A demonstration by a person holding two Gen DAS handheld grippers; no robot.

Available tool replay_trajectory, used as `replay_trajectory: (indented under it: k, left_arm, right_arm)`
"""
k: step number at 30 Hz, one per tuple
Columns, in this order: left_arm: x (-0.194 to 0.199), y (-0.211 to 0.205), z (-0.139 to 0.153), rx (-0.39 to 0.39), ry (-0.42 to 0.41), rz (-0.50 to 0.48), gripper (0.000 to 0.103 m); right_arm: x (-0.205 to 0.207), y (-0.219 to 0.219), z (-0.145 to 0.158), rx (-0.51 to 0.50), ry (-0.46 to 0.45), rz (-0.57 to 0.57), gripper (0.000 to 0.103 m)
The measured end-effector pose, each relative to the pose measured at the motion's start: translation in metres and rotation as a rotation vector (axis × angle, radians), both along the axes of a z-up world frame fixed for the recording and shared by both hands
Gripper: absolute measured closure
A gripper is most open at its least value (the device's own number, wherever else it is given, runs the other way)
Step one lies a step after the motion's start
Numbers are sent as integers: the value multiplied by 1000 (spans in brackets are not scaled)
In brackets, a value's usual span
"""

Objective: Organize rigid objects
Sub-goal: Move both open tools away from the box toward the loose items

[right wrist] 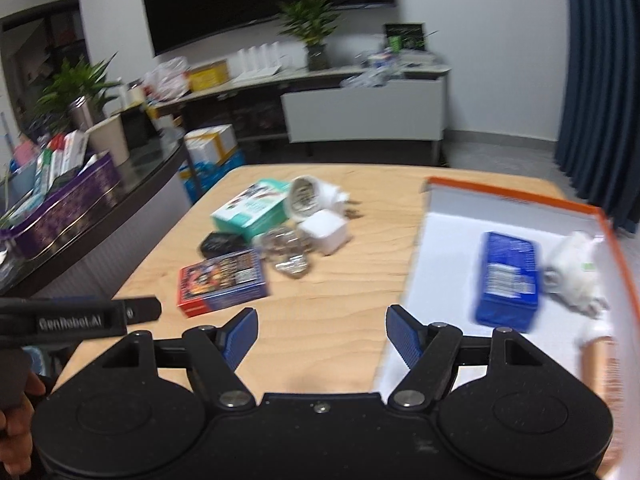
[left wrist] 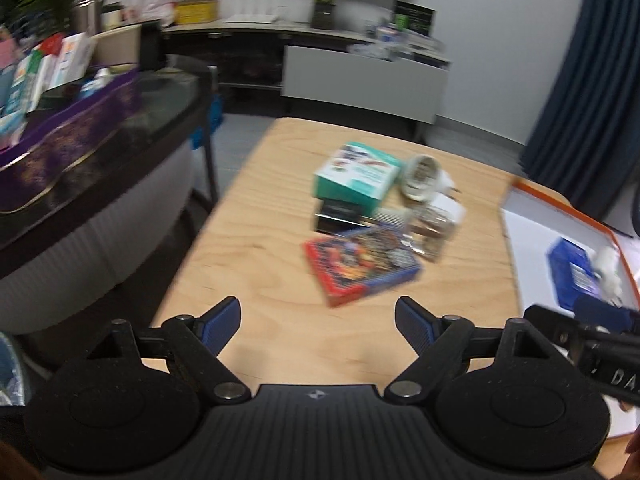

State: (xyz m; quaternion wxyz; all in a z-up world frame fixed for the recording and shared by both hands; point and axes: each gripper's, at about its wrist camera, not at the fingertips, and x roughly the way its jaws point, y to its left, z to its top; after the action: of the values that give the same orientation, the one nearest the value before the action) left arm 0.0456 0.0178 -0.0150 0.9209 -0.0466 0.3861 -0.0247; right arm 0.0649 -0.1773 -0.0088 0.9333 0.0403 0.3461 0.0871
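Observation:
A pile of small objects lies mid-table: a red and blue picture box (left wrist: 360,266) (right wrist: 222,280), a teal box (left wrist: 356,174) (right wrist: 252,210), a black case (left wrist: 340,214) (right wrist: 222,242), a white cup on its side (left wrist: 420,174) (right wrist: 306,196), a white cube (right wrist: 324,230) and a clear packet (left wrist: 434,232) (right wrist: 286,252). At the right an orange-rimmed white box (right wrist: 516,196) (left wrist: 560,208) holds a blue pack (right wrist: 508,276) (left wrist: 572,272) and a white item (right wrist: 576,268). My left gripper (left wrist: 318,322) and right gripper (right wrist: 320,332) hover open and empty over the near table edge.
A dark rounded counter (left wrist: 120,152) (right wrist: 132,188) with a purple tin and cartons stands to the left. Behind the wooden table (left wrist: 280,320) are a low sideboard, potted plants and a blue curtain at the right. The other gripper's body shows at each view's edge.

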Motion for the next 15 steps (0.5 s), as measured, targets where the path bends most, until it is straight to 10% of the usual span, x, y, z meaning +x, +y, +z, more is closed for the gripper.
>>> replay_trajectory:
  k: [15]
  left_arm:
    - [26, 65, 7, -4, 1, 118, 15]
  right_arm:
    - [100, 113, -31, -9, 27, 136, 19]
